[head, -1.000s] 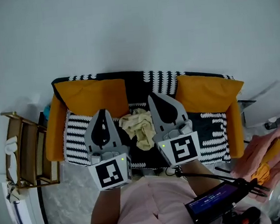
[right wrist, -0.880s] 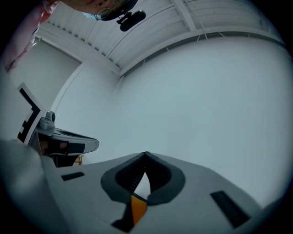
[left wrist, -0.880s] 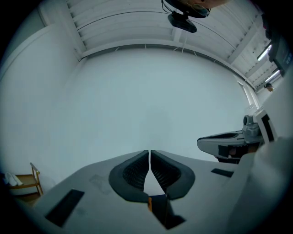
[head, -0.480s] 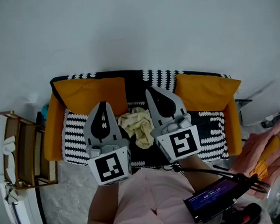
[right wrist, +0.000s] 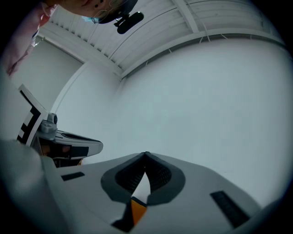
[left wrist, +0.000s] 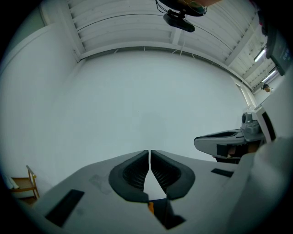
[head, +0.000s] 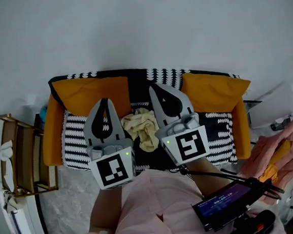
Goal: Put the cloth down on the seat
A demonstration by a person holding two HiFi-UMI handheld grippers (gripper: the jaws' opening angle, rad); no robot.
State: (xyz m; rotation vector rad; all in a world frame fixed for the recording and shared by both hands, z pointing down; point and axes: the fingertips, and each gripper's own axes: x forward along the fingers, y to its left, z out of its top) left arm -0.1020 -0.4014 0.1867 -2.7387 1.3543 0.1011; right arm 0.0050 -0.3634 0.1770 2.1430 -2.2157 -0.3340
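Observation:
A crumpled pale yellow cloth (head: 141, 129) lies on the middle of the sofa seat (head: 77, 141), which is covered by a black-and-white patterned blanket. It sits between my two grippers in the head view, touching neither. My left gripper (head: 104, 100) is held above the seat's left part, shut and holding nothing. My right gripper (head: 152, 87) is shut and bare, just right of the cloth. Both gripper views face the white wall: the left gripper (left wrist: 149, 151) and right gripper (right wrist: 146, 154) have their jaws together with nothing between them.
Orange cushions (head: 91, 95) (head: 213, 94) lean on the sofa back at either side. A wooden rack (head: 23, 160) stands left of the sofa. A pile of pink and orange fabric (head: 278, 153) lies at the right. A device with a lit screen (head: 225, 206) hangs near my body.
Both grippers have risen slightly and point further up toward the sofa back. The cloth stays lying on the seat, untouched.

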